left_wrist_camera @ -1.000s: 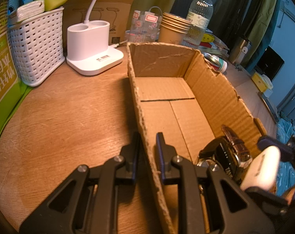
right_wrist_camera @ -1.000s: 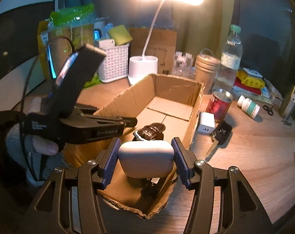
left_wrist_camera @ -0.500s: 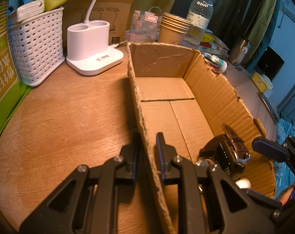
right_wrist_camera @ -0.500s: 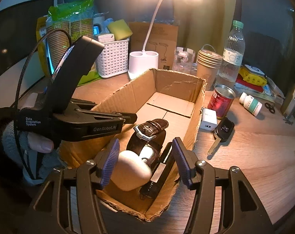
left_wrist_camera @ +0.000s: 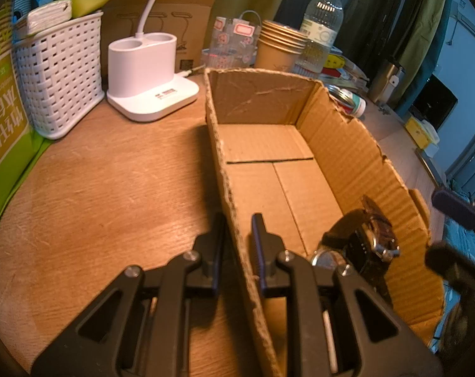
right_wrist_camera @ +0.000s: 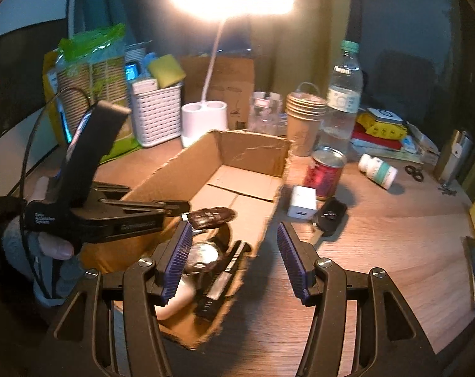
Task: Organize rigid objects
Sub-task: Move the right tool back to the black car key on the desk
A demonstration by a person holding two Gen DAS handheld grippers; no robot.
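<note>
An open cardboard box [left_wrist_camera: 347, 144] [right_wrist_camera: 187, 172] lies on the wooden desk. My left gripper [left_wrist_camera: 237, 245] is shut on the box's left wall, one finger on each side; it shows in the right wrist view [right_wrist_camera: 174, 207]. Inside the box lie a wristwatch [left_wrist_camera: 366, 242] [right_wrist_camera: 206, 235], a white earbud case [right_wrist_camera: 180, 295] and a black flat item [right_wrist_camera: 224, 279]. My right gripper [right_wrist_camera: 234, 260] is open and empty above the box's near right corner. A white charger [right_wrist_camera: 301, 202] and a car key [right_wrist_camera: 330, 213] lie on the desk right of the box.
A white lamp base [left_wrist_camera: 149, 75], a white basket [left_wrist_camera: 58, 75], paper cups [left_wrist_camera: 281, 47], a water bottle [right_wrist_camera: 341, 100], a red can [right_wrist_camera: 325, 169] and a pill bottle [right_wrist_camera: 377, 169] stand around the box. Books and scissors lie at the far right.
My right gripper opened and let the white earbud case drop into the box, then drew back up and to the right. The left gripper kept its hold on the box wall.
</note>
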